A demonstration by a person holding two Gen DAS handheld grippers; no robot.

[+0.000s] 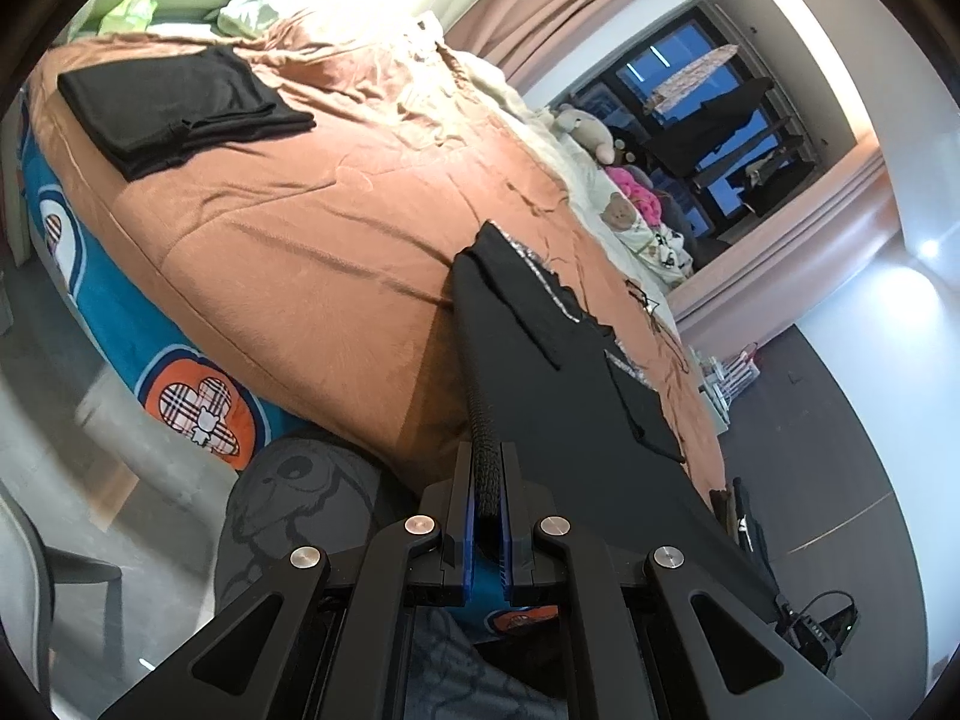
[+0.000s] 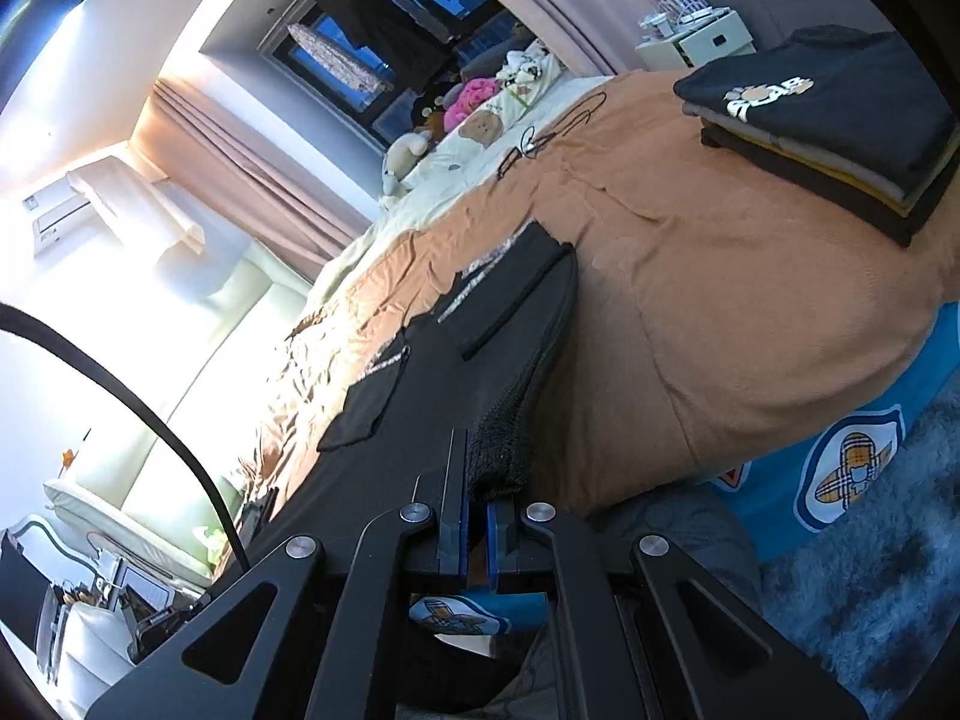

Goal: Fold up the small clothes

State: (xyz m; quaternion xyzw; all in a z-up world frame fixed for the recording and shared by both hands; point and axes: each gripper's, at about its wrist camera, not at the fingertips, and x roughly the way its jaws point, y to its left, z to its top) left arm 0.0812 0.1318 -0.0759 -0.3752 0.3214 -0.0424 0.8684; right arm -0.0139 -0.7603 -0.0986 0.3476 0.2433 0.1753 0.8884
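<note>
Two tilted hand-held grippers point(image 1: 487, 480) point(image 2: 477, 480), garment-clamped

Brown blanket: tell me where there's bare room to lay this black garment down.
Bare brown blanket lies between the folded black cloth and the held black garment. Crowded: the stacked folded clothes and the plush toys by the window.

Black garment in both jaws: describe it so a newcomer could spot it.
Start at the brown bedspread. A black garment stretches over its near edge, both jaws clamped on its hem. Unlike the folded black piece lying farther back, it is spread out and has glittery silver trim.
</note>
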